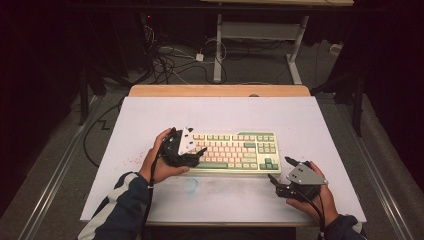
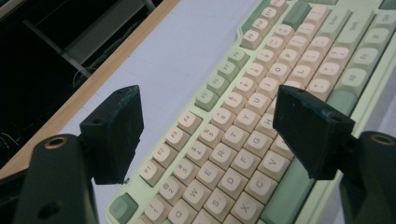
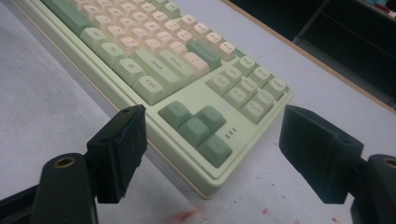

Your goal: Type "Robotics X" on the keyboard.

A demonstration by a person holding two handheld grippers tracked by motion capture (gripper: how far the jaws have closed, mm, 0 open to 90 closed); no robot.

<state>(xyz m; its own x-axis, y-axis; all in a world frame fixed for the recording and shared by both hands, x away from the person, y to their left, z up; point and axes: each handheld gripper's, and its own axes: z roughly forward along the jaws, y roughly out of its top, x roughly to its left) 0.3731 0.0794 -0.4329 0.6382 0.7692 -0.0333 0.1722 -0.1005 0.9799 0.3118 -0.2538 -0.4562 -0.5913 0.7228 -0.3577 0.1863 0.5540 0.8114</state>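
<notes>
Left gripper [image 2: 208, 135]: jaws spread wide, nothing held between them, poised above the letter rows at the left end of the keyboard [image 1: 235, 151]; no pad is seen pressing a key. Right gripper [image 3: 212, 154]: jaws likewise wide and empty, framing the keyboard's near right corner where the arrow keys [image 3: 198, 130] sit, without contact. Keyboard: cream and green, lying flat at the middle of the white surface [image 1: 150, 115], its long edge parallel to the surface's near edge; a red-speckled stain [image 3: 187, 215] is noted on the surface just off the keyboard's near right corner, and a faint bluish mark [image 1: 190, 185] in front of the keyboard's left half. Step in hand, as judged: the keyboard is being approached at both ends, presumably for a grasp or a shift. For this to be done well, the case edge rather than the keycaps should be taken, the jaws brought level with the thin rim, and both ends engaged evenly so that the keyboard is not skewed or tipped. Left hand [image 1: 160, 160]: wrapped round its gripper from the keyboard's left, forearm in a striped sleeve rising from the near edge. Right hand [image 1: 315, 192]: held low and just short of the keyboard's right corner, the gripper angled towards it.
</notes>
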